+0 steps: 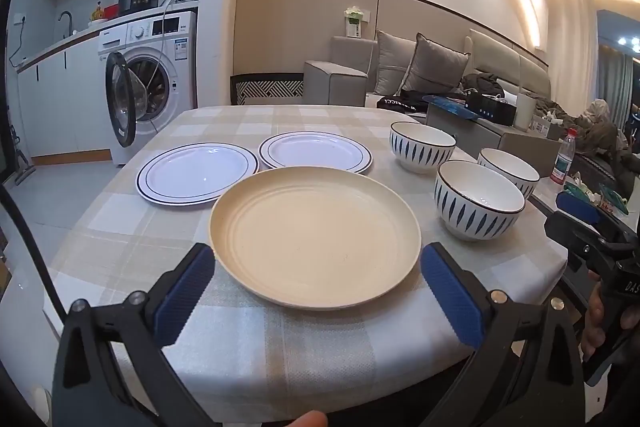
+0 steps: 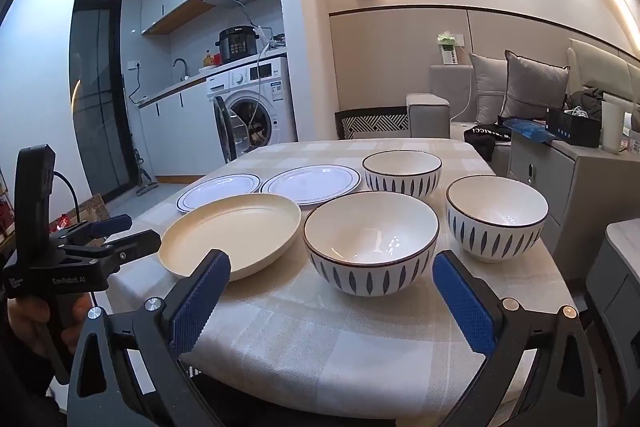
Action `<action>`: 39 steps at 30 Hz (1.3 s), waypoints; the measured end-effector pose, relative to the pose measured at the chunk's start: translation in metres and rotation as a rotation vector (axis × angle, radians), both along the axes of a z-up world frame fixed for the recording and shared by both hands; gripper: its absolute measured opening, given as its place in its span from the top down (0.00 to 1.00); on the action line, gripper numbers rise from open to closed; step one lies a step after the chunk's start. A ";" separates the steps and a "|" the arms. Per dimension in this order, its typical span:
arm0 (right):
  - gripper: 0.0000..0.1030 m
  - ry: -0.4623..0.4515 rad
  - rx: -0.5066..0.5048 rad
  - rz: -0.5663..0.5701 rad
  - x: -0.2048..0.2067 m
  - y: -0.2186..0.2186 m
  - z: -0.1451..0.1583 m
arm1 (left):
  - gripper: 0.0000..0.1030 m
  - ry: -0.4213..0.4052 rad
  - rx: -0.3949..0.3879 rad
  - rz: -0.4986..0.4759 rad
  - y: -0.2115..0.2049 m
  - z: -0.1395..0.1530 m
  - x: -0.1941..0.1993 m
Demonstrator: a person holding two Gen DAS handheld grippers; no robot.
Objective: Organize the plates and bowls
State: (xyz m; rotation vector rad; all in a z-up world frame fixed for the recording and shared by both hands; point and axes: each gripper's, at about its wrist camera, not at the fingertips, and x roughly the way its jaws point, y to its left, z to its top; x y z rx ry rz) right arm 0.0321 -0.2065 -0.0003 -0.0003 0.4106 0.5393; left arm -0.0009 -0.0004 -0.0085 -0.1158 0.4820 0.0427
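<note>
A cream plate (image 1: 316, 235) lies nearest me on the checked tablecloth (image 1: 248, 339). Behind it sit two white plates with dark rims (image 1: 198, 173) (image 1: 316, 151). Three white bowls with blue leaf marks stand to the right (image 1: 478, 199) (image 1: 510, 173) (image 1: 422, 145). My left gripper (image 1: 317, 251) is open, hovering at the table's near edge, its blue pads (image 1: 188, 291) either side of the cream plate without touching it. My right gripper (image 2: 331, 261) is open in front of the nearest bowl (image 2: 370, 243), holding nothing. Each gripper shows in the other's view (image 1: 568, 213) (image 2: 136, 229).
A washing machine (image 1: 148, 83) with its door open stands at the back left. A grey sofa (image 1: 420, 67) and a cluttered low cabinet (image 1: 496, 123) with a water bottle (image 1: 562, 157) are on the right. The table's right edge runs close to the bowls.
</note>
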 end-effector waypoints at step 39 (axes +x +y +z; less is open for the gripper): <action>0.00 -0.033 0.012 -0.013 -0.015 -0.003 -0.005 | 0.00 -0.016 0.004 0.000 0.000 0.001 -0.004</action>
